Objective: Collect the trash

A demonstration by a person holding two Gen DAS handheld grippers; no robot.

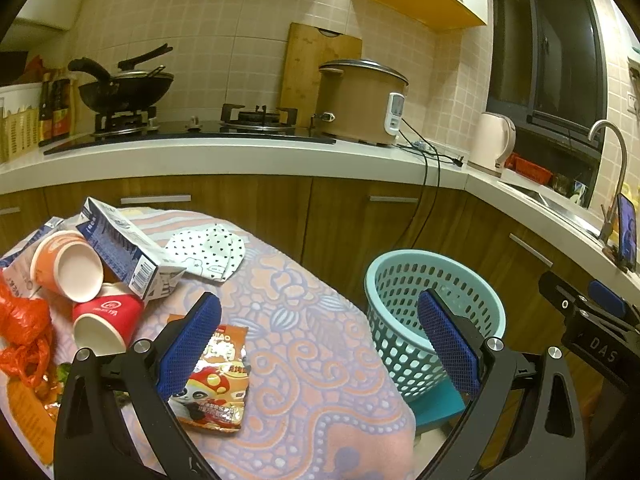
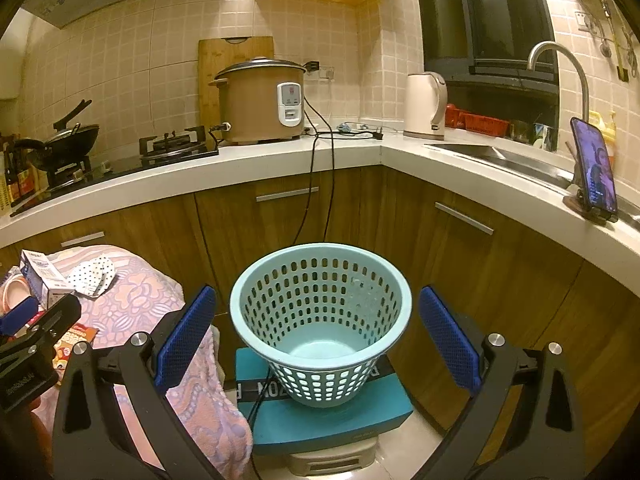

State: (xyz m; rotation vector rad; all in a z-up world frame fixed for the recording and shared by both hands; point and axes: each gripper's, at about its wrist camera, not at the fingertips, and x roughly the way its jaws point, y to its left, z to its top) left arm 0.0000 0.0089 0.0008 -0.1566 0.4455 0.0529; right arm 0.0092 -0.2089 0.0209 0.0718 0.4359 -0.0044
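Trash lies on a table covered with a pink patterned cloth (image 1: pixel 304 320): an orange paper cup (image 1: pixel 66 266), a red paper cup (image 1: pixel 106 322), a blue-and-white carton (image 1: pixel 128 252), an orange plastic bag (image 1: pixel 24 328), a dotted cloth mask (image 1: pixel 208 252) and a snack packet (image 1: pixel 218 380). My left gripper (image 1: pixel 320 340) is open and empty above the cloth, its left pad just over the snack packet. A light blue perforated basket (image 2: pixel 320 320) stands empty on a teal box (image 2: pixel 320 416). My right gripper (image 2: pixel 316 336) is open and empty, facing the basket.
A white counter (image 2: pixel 280 160) runs behind, with a gas stove (image 1: pixel 256 118), a wok (image 1: pixel 124 88), a rice cooker (image 2: pixel 260 100) with cords hanging down, a kettle (image 2: pixel 426 106), a sink with tap (image 2: pixel 560 64) and a phone on a stand (image 2: pixel 594 168). Wooden cabinets (image 2: pixel 460 248) stand below.
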